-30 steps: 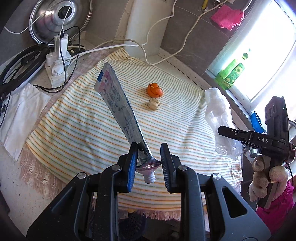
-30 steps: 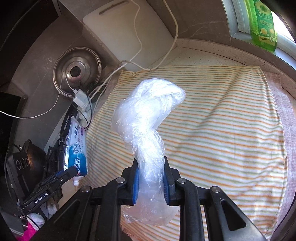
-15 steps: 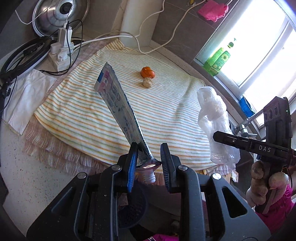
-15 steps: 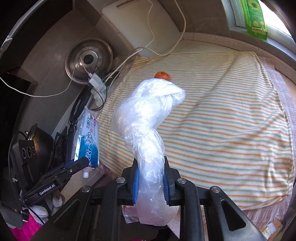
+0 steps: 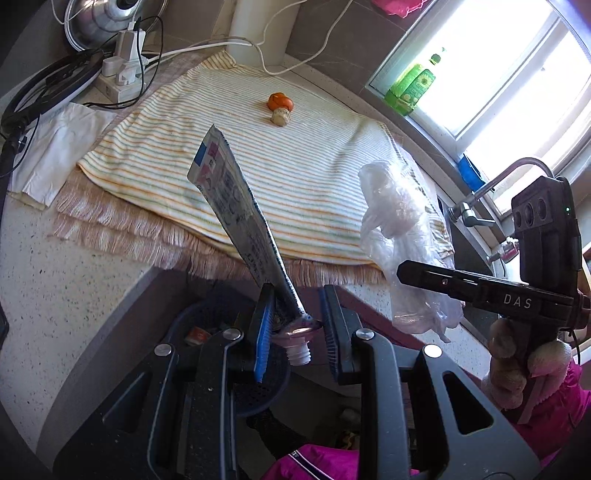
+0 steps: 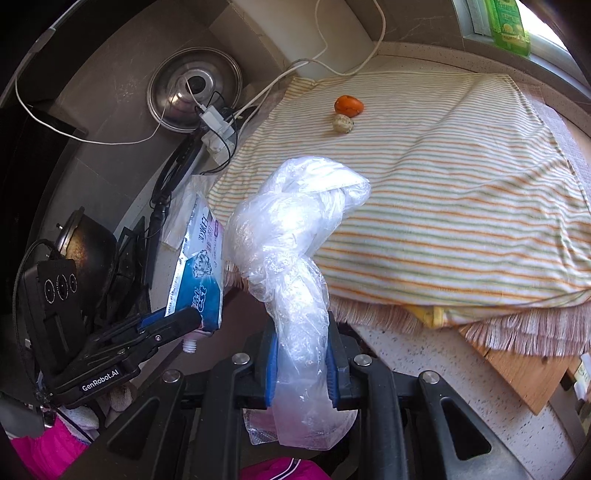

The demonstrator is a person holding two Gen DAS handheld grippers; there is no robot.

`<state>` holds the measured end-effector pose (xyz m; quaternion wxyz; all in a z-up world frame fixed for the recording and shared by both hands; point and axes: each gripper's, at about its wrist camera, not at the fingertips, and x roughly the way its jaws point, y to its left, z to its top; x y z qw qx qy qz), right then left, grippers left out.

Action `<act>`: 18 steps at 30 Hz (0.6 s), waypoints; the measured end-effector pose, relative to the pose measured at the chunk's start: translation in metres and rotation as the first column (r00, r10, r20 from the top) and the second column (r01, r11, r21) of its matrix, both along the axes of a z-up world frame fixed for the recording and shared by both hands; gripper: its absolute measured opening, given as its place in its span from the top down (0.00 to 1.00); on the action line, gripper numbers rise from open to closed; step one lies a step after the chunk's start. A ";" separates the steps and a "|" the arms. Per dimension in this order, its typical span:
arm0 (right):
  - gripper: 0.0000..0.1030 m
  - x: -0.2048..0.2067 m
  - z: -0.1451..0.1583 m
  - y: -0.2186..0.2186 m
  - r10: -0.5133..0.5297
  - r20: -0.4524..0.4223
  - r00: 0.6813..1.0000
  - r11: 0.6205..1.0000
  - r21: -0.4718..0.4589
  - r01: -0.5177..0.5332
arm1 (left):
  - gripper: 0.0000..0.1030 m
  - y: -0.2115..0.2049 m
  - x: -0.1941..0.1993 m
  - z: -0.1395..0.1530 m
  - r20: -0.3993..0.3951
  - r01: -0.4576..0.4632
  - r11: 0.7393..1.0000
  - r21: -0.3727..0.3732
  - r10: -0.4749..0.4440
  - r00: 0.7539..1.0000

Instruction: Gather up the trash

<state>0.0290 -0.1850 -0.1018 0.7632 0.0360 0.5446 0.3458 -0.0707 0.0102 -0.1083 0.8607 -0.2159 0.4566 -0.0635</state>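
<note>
The left wrist camera sits just behind the left gripper (image 5: 297,325), off the counter's front edge, and looks forward and down across the striped cloth (image 5: 295,177) toward the window (image 5: 517,74). The right wrist camera sits just behind the right gripper (image 6: 301,363), also off the front edge, facing the same cloth (image 6: 443,192) and the back wall. Both views share the cloth, the orange peel (image 5: 279,101) (image 6: 348,105) and the green bottle (image 5: 410,88) (image 6: 511,24), and each sees the other gripper.
</note>
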 end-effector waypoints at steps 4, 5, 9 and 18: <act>0.81 -0.018 -0.009 0.005 0.001 -0.014 1.000 1.000 -0.013 -0.002 | 0.76 -0.004 -0.014 -0.005 -0.014 0.030 1.000 -0.004 -0.030 0.999; 0.81 -0.022 -0.011 0.005 0.000 -0.017 1.000 1.000 -0.016 0.000 | 0.77 -0.006 -0.018 -0.007 -0.018 0.039 0.999 -0.003 -0.039 0.999; 0.81 -0.039 -0.016 0.005 -0.012 -0.027 1.000 1.000 -0.013 0.012 | 0.76 -0.011 -0.031 -0.014 -0.033 0.070 0.997 -0.013 -0.071 0.997; 0.81 -0.074 -0.039 0.001 -0.029 -0.071 0.997 0.999 -0.035 0.026 | 0.77 -0.021 -0.054 -0.037 -0.086 0.127 0.991 -0.035 -0.129 0.988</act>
